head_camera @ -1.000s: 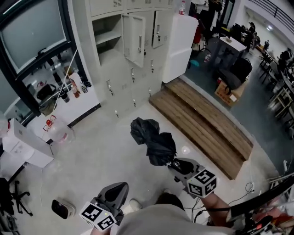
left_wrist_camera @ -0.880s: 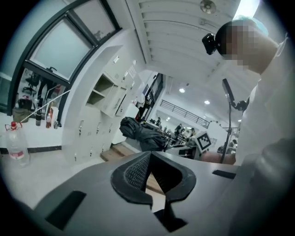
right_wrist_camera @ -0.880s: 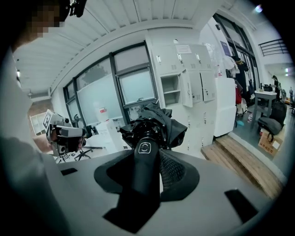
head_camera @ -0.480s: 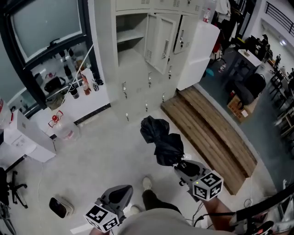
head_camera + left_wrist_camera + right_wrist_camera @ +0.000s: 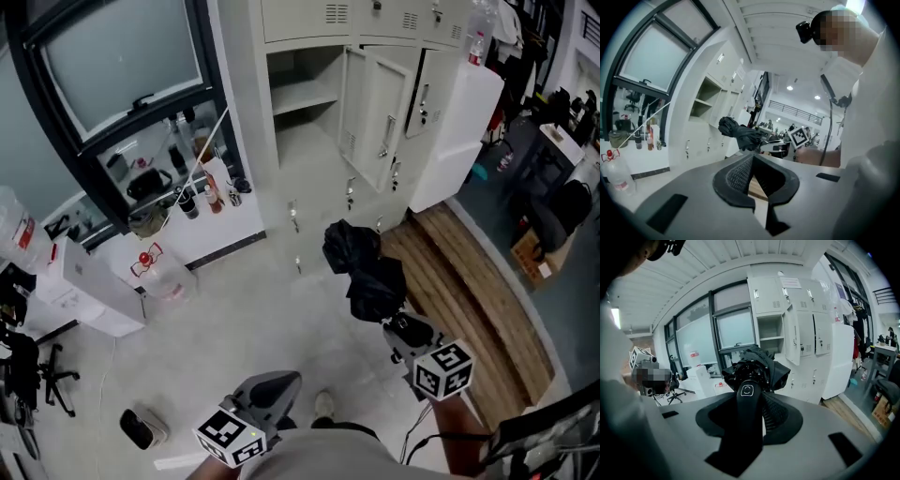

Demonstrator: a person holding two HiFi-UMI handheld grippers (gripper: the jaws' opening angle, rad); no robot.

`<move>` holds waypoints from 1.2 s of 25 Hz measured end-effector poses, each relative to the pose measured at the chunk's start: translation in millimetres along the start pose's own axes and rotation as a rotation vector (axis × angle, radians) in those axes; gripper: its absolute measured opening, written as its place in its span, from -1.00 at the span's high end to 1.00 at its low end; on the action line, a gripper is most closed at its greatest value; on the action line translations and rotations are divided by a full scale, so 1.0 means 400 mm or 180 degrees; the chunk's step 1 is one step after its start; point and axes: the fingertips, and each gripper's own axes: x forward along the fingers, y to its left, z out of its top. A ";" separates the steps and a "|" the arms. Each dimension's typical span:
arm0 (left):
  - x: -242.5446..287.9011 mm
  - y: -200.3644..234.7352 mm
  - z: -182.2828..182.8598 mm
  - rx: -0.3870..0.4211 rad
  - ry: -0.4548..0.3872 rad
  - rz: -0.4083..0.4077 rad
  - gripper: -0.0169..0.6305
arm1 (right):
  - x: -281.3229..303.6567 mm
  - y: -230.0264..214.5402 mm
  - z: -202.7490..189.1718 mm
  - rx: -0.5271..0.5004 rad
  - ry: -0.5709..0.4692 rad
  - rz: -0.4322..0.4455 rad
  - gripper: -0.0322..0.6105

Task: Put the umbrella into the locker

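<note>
The umbrella point(image 5: 367, 277), a crumpled black fabric bundle, hangs above the floor point(image 5: 234, 319), well apart from the open metal locker point(image 5: 302, 92). Only the right gripper view shows our right gripper point(image 5: 403, 328) clamping its smooth handle point(image 5: 746, 413). Our left gripper point(image 5: 281, 382) is closed and empty, ribbed pads point(image 5: 738, 174) meeting.

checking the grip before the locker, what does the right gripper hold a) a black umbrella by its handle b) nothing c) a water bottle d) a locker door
a: the right gripper has its jaws closed on the handle of the folded black umbrella, whose cloth bunches just ahead of them.
</note>
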 end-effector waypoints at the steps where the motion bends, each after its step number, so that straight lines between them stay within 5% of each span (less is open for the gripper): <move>1: 0.015 0.016 0.009 -0.0004 0.0015 0.0000 0.91 | 0.026 -0.019 0.008 0.0002 0.0012 -0.0012 0.42; 10: 0.061 0.266 0.105 0.0033 0.0053 -0.0032 0.91 | 0.306 -0.099 0.110 0.0068 0.0076 -0.0100 0.42; 21: 0.067 0.589 0.270 0.0082 0.0163 -0.0399 0.91 | 0.650 -0.164 0.318 0.0182 -0.0048 -0.0431 0.42; 30: 0.154 0.738 0.333 -0.0021 0.0112 -0.0154 0.91 | 0.925 -0.340 0.444 0.0198 -0.0052 -0.0507 0.42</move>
